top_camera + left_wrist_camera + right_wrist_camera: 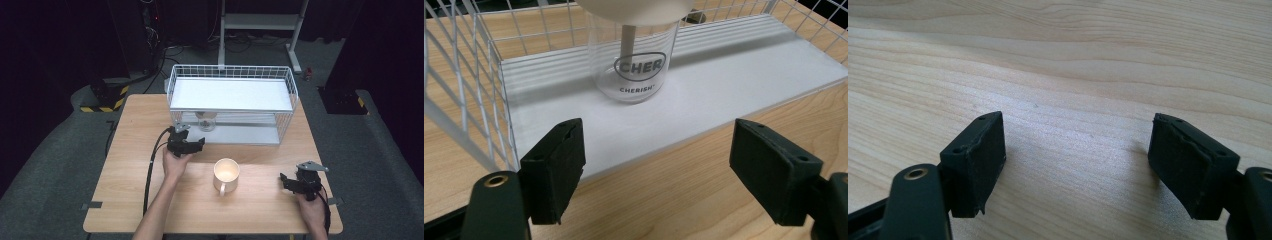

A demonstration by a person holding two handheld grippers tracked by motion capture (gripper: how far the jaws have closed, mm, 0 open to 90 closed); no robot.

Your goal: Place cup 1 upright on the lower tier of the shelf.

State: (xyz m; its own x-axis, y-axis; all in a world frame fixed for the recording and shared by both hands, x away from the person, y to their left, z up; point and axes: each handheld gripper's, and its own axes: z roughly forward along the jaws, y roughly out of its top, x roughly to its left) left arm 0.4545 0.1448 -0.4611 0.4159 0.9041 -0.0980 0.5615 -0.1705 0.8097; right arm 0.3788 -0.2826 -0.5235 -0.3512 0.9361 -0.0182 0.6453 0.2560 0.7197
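A clear glass jar (634, 60) with a pale lid and the word CHERISH printed on it stands upright on the lower shelf of a white wire rack (734, 85). My left gripper (659, 165) sits just in front of that shelf, open, with the jar a short way beyond the jaws and nothing between them. From above, the left gripper (201, 143) points at the jar (206, 121) under the rack's (285, 120) upper shelf. My right gripper (284, 181) rests at the table's right front, open (1078, 160) over bare wood.
A cream mug (226, 175) stands upright mid-table between the two hands, its handle toward the front edge. The wooden table (135, 200) has room to the left and front. The rack takes up the back half, and dark floor with a metal stand lies beyond.
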